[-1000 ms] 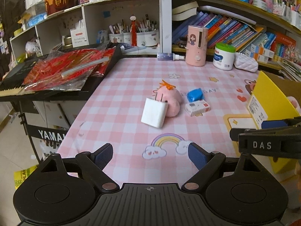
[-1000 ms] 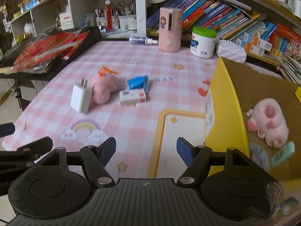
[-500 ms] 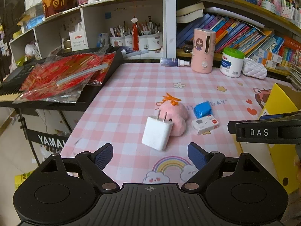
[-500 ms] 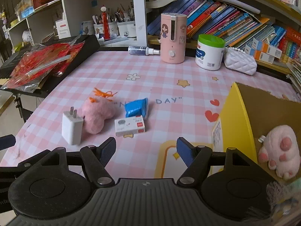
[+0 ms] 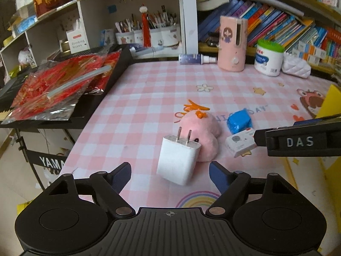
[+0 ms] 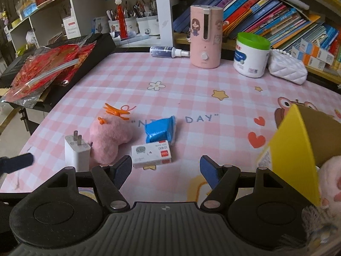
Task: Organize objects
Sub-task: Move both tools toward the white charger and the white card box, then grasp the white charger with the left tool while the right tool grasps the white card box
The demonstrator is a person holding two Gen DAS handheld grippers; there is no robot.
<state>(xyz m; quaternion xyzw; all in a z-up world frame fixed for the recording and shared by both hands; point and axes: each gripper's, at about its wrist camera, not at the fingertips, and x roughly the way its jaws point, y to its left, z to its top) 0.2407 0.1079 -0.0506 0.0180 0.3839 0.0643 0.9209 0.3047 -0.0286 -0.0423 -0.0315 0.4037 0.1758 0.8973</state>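
Note:
A white plug charger (image 5: 178, 161) stands on the pink checked cloth, leaning against a pink plush toy (image 5: 202, 136). My left gripper (image 5: 169, 173) has its jaws closing either side of the charger's near end; the pads do not touch it. A blue packet (image 6: 161, 130) and a small white box (image 6: 151, 153) lie right of the plush. My right gripper (image 6: 163, 169) stands open just in front of the white box, nothing between its fingers. A yellow cardboard box (image 6: 298, 149) at the right holds a pink paw plush (image 6: 331, 181).
At the back stand a pink humidifier (image 6: 205, 36), a green-lidded white jar (image 6: 251, 54), a white quilted pouch (image 6: 286, 69) and a spray bottle (image 6: 168, 51). A black keyboard with red foil packets (image 5: 64, 85) borders the table's left edge. Bookshelves rise behind.
Both grippers have moved forward over the table toward the objects. The charger now sits between the left fingers, which have narrowed; the white box lies close before the right fingers.

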